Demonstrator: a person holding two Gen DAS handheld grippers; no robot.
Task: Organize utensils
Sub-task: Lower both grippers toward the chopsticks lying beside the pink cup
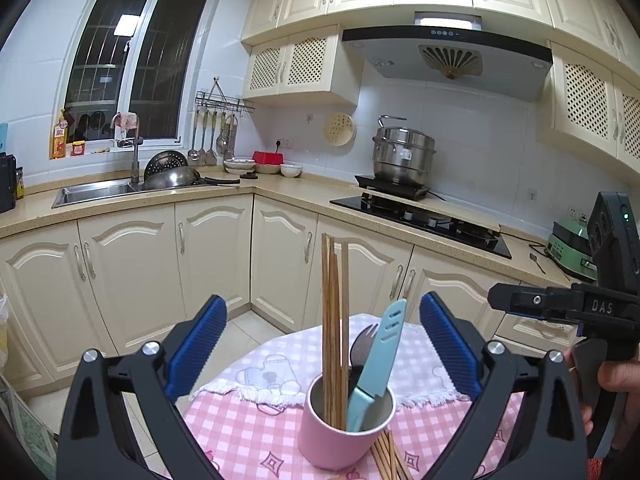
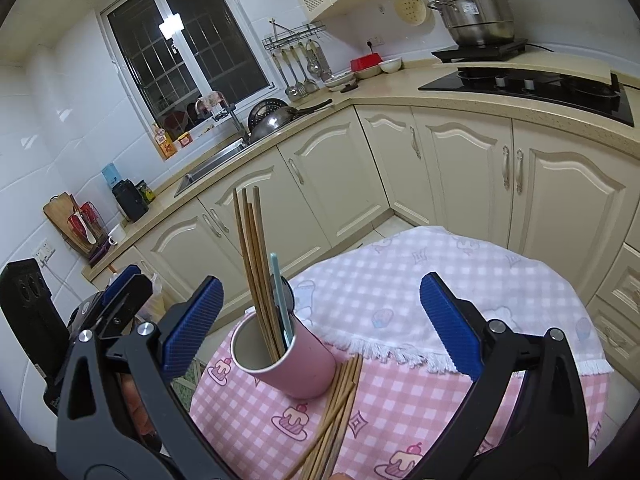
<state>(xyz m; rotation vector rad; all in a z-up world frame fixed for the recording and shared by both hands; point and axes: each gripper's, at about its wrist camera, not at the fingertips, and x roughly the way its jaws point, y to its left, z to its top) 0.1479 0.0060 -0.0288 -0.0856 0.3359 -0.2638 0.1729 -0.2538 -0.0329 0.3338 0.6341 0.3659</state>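
A pink cup (image 1: 340,436) (image 2: 288,364) stands on a small round table (image 2: 248,420) under a pink checked cloth. In it stand several wooden chopsticks (image 1: 334,320) (image 2: 254,264), a light blue knife (image 1: 378,360) (image 2: 280,292) and a dark fork (image 1: 362,340). More loose chopsticks (image 1: 390,460) (image 2: 332,424) lie on the cloth by the cup's base. My left gripper (image 1: 320,348) is open, its blue pads wide on either side above the cup and touching nothing. Just as wide open is my right gripper (image 2: 320,320), with the cup low between its fingers and free of them.
A white fringed towel (image 1: 416,364) (image 2: 420,304) covers the table's far half. Cream cabinets (image 1: 208,256), a sink (image 1: 96,194) and a black hob (image 1: 424,220) ring the room behind. The other gripper and a hand (image 1: 612,384) show at the right edge of the left wrist view.
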